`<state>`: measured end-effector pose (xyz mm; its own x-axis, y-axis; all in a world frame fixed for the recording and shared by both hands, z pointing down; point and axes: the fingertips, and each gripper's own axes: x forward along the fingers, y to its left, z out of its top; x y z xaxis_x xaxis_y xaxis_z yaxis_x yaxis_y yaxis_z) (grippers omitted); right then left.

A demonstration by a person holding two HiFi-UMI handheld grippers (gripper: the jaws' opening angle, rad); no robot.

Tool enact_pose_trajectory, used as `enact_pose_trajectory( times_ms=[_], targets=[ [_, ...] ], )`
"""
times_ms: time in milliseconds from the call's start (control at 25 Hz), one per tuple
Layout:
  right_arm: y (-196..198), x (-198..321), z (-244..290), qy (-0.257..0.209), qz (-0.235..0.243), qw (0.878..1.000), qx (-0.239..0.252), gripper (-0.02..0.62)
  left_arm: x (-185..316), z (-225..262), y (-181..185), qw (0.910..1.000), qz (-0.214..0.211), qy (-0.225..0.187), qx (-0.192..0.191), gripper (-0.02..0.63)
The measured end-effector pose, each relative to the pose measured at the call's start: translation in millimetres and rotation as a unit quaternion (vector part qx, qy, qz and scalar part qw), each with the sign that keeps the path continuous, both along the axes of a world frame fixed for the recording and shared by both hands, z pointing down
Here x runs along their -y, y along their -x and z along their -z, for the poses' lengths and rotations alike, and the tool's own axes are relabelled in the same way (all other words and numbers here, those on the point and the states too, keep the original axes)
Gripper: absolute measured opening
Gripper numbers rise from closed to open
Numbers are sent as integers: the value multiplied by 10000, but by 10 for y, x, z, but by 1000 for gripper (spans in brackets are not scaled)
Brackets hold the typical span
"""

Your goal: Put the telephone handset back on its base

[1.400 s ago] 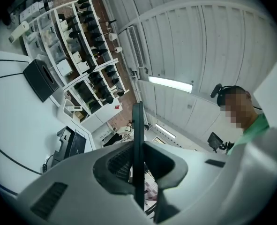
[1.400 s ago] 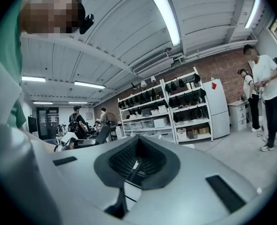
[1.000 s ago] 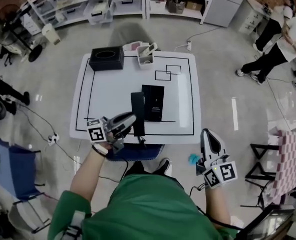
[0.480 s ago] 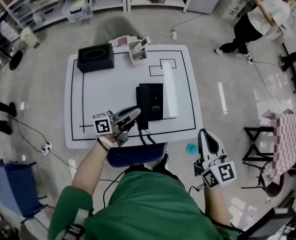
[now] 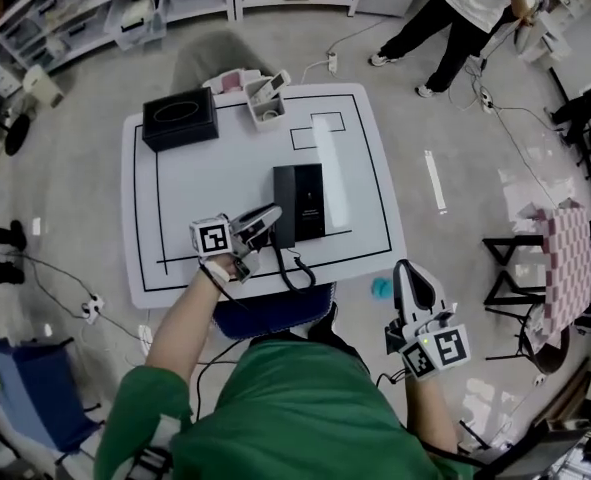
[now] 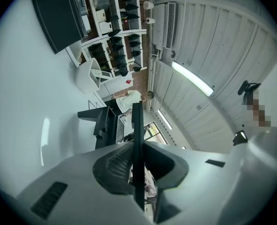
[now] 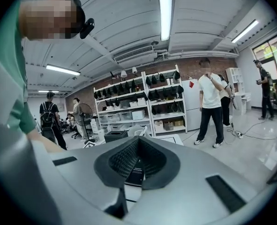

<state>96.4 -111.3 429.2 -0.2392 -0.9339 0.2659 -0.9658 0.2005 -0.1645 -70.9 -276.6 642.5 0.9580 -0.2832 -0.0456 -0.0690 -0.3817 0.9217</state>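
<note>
The black telephone base (image 5: 311, 203) lies near the middle of the white table (image 5: 200, 203). The black handset (image 5: 283, 193) lies along the base's left side, and its cord (image 5: 293, 271) loops off the table's front edge. My left gripper (image 5: 272, 218) reaches in from the left at the handset's near end. In the left gripper view that gripper (image 6: 138, 172) is shut on a thin black edge, with the base (image 6: 105, 125) just beyond. My right gripper (image 5: 413, 276) hangs off the table at the lower right, shut and empty (image 7: 138, 165).
A black box (image 5: 180, 120) and a white holder (image 5: 266, 98) stand at the table's far edge. A blue seat (image 5: 265, 313) is tucked under the front edge. A person (image 5: 465, 8) stands at the far right, and a pink checked chair (image 5: 570, 268) is on the right.
My left gripper has carried the handset to the right, from a spot apart from the base onto the base's left side. The right gripper has stayed put.
</note>
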Motion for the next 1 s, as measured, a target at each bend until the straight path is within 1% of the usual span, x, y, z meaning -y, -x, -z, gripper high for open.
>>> enact_pose_trajectory(
  times_ms=[120, 200, 280, 440, 560, 720, 840, 1000],
  targets=[
    [-2, -2, -12, 12, -60, 10000, 11, 20, 52, -125, -28, 9997, 55, 231, -30, 81],
    [-9, -11, -6, 17, -94, 10000, 1, 20, 76, -186, -53, 9996, 52, 272, 0, 81],
    [-10, -15, -14, 22, -117, 9999, -3, 20, 96, -235, -76, 9997, 5, 216, 75, 81],
    [-13, -26, -48, 45, -138, 9999, 6, 20, 77, -366, -120, 9987, -32, 464, 185, 81],
    [-10, -36, -56, 62, -135, 9999, 40, 20, 97, -385, -120, 9987, 12, 461, 198, 81],
    [-13, -21, -80, 89, -109, 9999, 75, 20, 157, -462, -94, 9982, 80, 464, 376, 81],
    [-22, -28, -120, 113, -104, 9998, 107, 20, 136, -456, -135, 9984, -3, 508, 268, 81],
    [-49, 4, -165, 130, -94, 9997, 192, 20, 161, -478, -162, 9980, 28, 447, 448, 81]
  ],
)
